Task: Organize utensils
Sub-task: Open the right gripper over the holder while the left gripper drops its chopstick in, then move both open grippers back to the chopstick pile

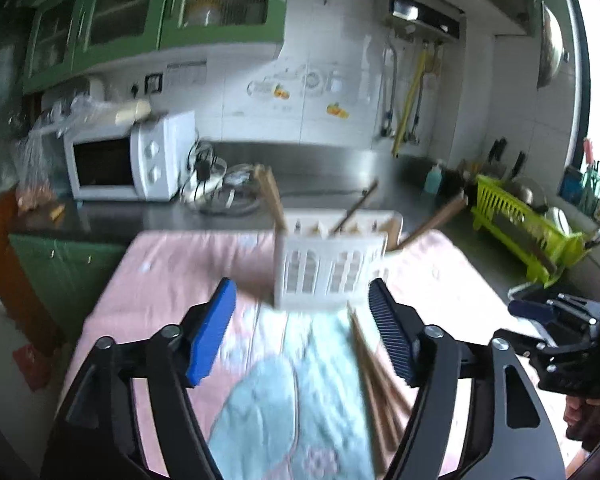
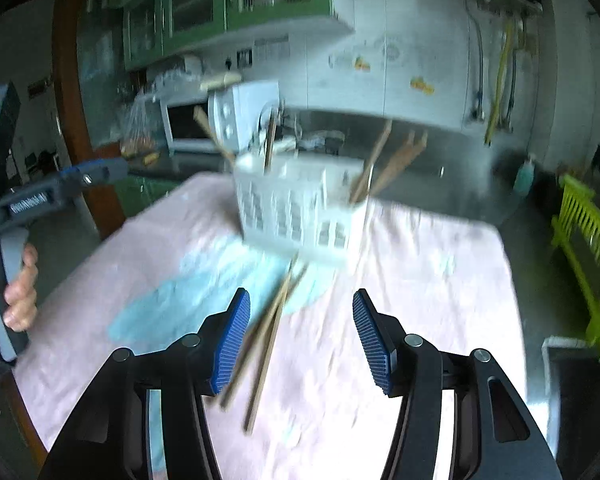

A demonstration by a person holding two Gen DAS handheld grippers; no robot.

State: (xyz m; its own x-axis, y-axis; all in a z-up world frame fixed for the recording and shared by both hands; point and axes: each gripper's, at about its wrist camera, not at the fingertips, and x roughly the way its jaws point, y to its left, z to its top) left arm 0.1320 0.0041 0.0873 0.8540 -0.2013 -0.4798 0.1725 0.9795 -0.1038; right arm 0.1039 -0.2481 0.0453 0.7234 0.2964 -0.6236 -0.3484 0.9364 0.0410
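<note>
A white slotted utensil holder stands on a pink and blue cloth, with several wooden utensils sticking out of it. It also shows in the right wrist view. Loose wooden chopsticks lie on the cloth just in front of the holder; in the right wrist view the chopsticks lie beside my left finger pad. My left gripper is open and empty, short of the holder. My right gripper is open and empty above the chopsticks. Both views are blurred.
A white microwave stands on the steel counter at the back left. A green dish rack sits at the right. A blue bottle stands near the wall. Green cabinets hang above.
</note>
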